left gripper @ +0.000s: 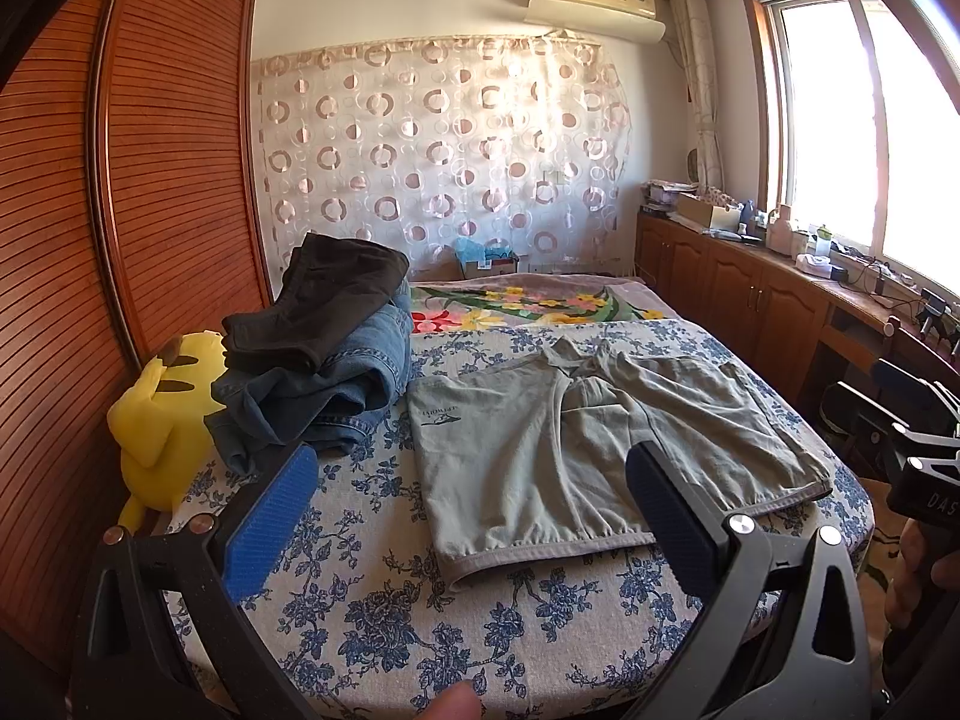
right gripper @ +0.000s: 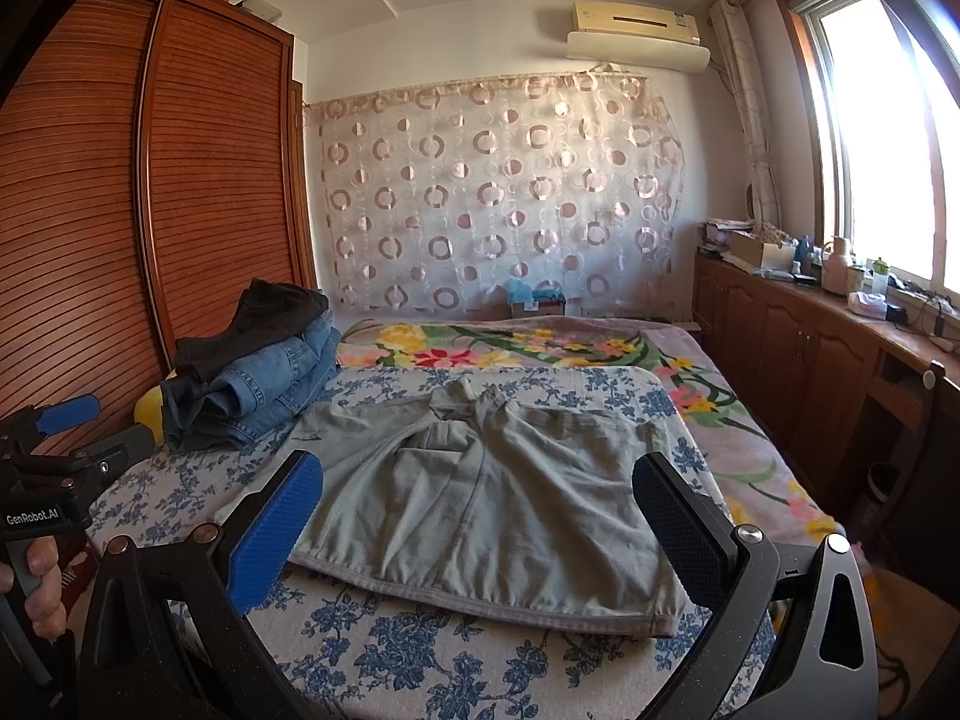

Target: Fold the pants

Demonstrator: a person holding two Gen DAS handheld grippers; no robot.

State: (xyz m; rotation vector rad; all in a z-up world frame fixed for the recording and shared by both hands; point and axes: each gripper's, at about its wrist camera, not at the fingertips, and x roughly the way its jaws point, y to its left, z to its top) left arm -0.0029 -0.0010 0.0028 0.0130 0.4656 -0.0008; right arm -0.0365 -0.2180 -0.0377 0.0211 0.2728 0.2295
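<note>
Grey-green shorts (left gripper: pixel 600 444) (right gripper: pixel 486 492) lie spread flat on the blue-flowered bed cover (left gripper: pixel 384 612) (right gripper: pixel 420 654), waistband toward me and legs pointing away. My left gripper (left gripper: pixel 468 498) hovers open over the near left part of the shorts, with nothing between its blue pads. My right gripper (right gripper: pixel 480 504) is open too, held above the waistband with the shorts showing between its fingers. The left gripper (right gripper: pixel 66 420) also shows at the left edge of the right wrist view, held by a hand. Neither gripper touches the cloth.
A pile of folded jeans and dark trousers (left gripper: pixel 318 354) (right gripper: pixel 252 366) sits at the bed's left, beside a yellow plush toy (left gripper: pixel 162 414). A wooden wardrobe (left gripper: pixel 150 180) stands left. Low cabinets (left gripper: pixel 750 282) with clutter run under the window on the right. A flowered blanket (right gripper: pixel 540 342) lies beyond.
</note>
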